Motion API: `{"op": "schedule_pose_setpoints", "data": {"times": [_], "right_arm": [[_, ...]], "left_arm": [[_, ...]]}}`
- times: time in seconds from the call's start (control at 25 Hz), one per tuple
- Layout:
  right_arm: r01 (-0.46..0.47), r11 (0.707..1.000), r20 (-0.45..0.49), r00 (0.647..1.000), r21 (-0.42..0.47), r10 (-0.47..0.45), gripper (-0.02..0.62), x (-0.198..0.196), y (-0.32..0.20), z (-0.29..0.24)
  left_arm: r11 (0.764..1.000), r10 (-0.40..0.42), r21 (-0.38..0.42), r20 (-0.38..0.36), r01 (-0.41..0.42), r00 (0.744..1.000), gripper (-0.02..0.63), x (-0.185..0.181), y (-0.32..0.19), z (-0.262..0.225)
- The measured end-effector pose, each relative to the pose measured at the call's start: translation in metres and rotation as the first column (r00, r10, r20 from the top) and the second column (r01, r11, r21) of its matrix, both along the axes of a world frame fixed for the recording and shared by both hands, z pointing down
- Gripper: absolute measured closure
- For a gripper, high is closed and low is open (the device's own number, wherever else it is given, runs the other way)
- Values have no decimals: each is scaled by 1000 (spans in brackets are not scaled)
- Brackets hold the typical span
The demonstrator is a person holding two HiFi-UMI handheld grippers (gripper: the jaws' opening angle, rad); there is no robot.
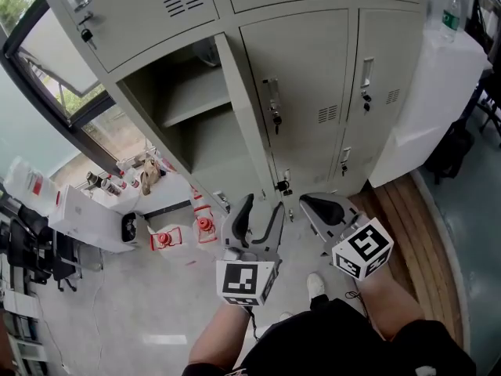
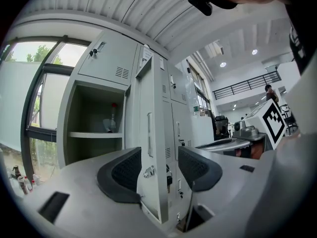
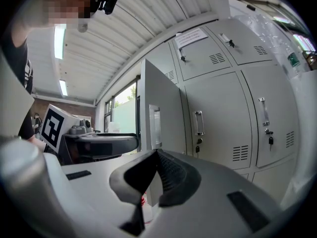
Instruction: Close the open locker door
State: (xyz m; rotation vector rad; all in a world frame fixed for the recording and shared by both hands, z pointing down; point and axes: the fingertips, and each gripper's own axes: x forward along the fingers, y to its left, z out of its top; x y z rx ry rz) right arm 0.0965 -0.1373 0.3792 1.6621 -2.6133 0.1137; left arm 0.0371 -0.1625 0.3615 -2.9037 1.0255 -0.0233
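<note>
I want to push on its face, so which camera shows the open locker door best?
The right gripper view: the open locker door shows its broad face and handle there. The left gripper view sees it nearly edge-on, and the head view shows only a narrow strip from above.

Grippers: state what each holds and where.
Nothing is held: left gripper open, the locker door edge ahead between its jaws, not gripped; right gripper shut, empty.
</note>
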Motion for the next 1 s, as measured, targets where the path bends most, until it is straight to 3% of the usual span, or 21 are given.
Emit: {"op": "schedule_pose_setpoints", "data": {"times": [0.48,0.84,1.0], "right_arm": [[17,1000,0,1000,13,-17,543,11,-26,-6],[50,999,-4,999,15,-50,541,14,-47,-8],[74,997,0,997,20,-74,543,10,-60,-9]], "left_arm": [[998,-39,41,5,39,999,396,18,-30,-16],[999,-51,14,-25,52,998,397,17,-36,-18],[994,-104,26,-7,105,994,443,4,-41,-16]]}}
